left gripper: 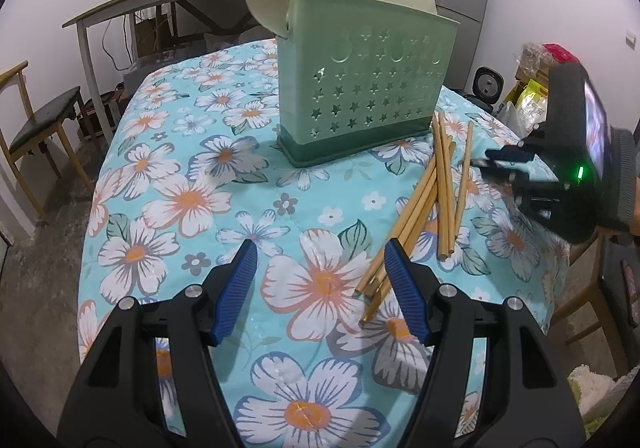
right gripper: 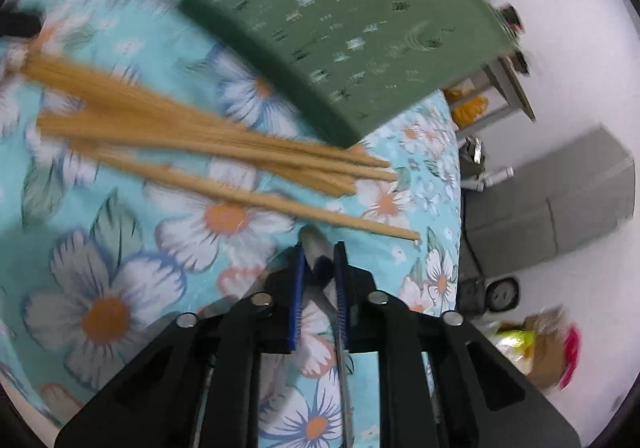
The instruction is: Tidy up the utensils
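**Chopsticks loose beside the holder**

Left gripper [left gripper: 320, 284] hangs open, empty. At 12 o'clock stands the green holder [left gripper: 360, 88]; at 2 o'clock lie light, stiff, slippery chopsticks [left gripper: 440, 184]: pinch mid-length. Right gripper [right gripper: 320, 252] is nearly closed, apparently empty.

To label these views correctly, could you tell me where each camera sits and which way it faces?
Left wrist: on the left gripper, looking down across the floral table at the green holder; jaws open.
Right wrist: on the right gripper, tilted over the chopsticks; jaws nearly shut.
Shared: holder, chopsticks, table.
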The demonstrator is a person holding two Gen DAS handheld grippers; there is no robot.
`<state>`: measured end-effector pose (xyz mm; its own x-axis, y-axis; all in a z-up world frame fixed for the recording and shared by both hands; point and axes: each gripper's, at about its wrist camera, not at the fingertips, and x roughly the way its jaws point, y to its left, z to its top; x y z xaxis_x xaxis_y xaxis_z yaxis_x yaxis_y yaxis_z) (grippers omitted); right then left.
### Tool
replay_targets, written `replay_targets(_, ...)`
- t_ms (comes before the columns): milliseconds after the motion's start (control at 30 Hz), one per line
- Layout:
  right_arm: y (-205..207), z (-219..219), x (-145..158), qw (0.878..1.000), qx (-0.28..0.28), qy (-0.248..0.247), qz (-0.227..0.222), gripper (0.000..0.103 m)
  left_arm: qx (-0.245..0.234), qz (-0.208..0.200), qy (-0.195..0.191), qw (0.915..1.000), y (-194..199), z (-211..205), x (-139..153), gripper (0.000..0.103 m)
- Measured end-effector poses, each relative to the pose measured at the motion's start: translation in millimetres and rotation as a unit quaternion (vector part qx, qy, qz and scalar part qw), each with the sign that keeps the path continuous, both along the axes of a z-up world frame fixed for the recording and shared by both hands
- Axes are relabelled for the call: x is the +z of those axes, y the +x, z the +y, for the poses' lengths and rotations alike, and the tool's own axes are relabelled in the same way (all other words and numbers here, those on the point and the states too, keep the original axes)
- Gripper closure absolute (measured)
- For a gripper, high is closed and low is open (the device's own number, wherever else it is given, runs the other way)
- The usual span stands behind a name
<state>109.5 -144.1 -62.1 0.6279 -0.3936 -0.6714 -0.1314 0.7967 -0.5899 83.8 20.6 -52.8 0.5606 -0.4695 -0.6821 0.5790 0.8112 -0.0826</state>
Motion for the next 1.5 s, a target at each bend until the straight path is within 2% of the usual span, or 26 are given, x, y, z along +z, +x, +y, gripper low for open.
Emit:
replay_targets(167,-2.6,-27.9,36.1,0.991,-0.063,0.104,-0.047,0.100,0.005,-0.001,-0.003,1.0000,-1.2,0.3,3.1,0.040)
replay_targets(300,-7.6,-65.7,60.2,0.970,-0.111,0.199,-0.083,0.100,0.006,0.001,-0.008,0.9999,-1.3,0.8,4.4,0.040)
replay_targets(433,-22.8,-83.1,88.5,0.951,-0.130,0.247,-0.132,0.101,0.007,-0.001,-0.006,1.0000,-3.4,1.0,4.9,0.040)
replay_targets(600,-34.0,-94.3,143.2,0.929,-0.121,0.280,-0.210,0.101,0.013,0.007,-0.007,0.9999,-0.8,2.5,1.7,0.040)
replay_targets(800,-35.4,-86.3,221.1,0.901,-0.071,0.295,-0.308,0.101,0.018,0.013,-0.008,0.9997,1.5,4.5,-1.5,0.040)
replay_targets(1000,-17.0,-75.2,269.7,0.888,-0.034,0.284,-0.360,0.101,0.018,0.009,-0.010,0.9997,3.3,7.0,-0.3,0.040)
replay_targets(1100,-6.9,-70.2,283.0,0.884,-0.018,0.291,-0.365,0.101,0.017,0.011,-0.011,0.9997,5.4,7.1,-0.7,0.040)
replay_targets(1200,8.8,-63.9,285.8,0.886,-0.007,0.289,-0.362,0.101,0.016,0.013,-0.013,0.9997,7.0,7.1,-2.0,0.040)
replay_targets(1500,45.9,-54.7,234.4,0.905,-0.019,0.290,-0.309,0.101,0.021,0.018,-0.016,0.9995,11.0,11.5,-4.3,0.040)
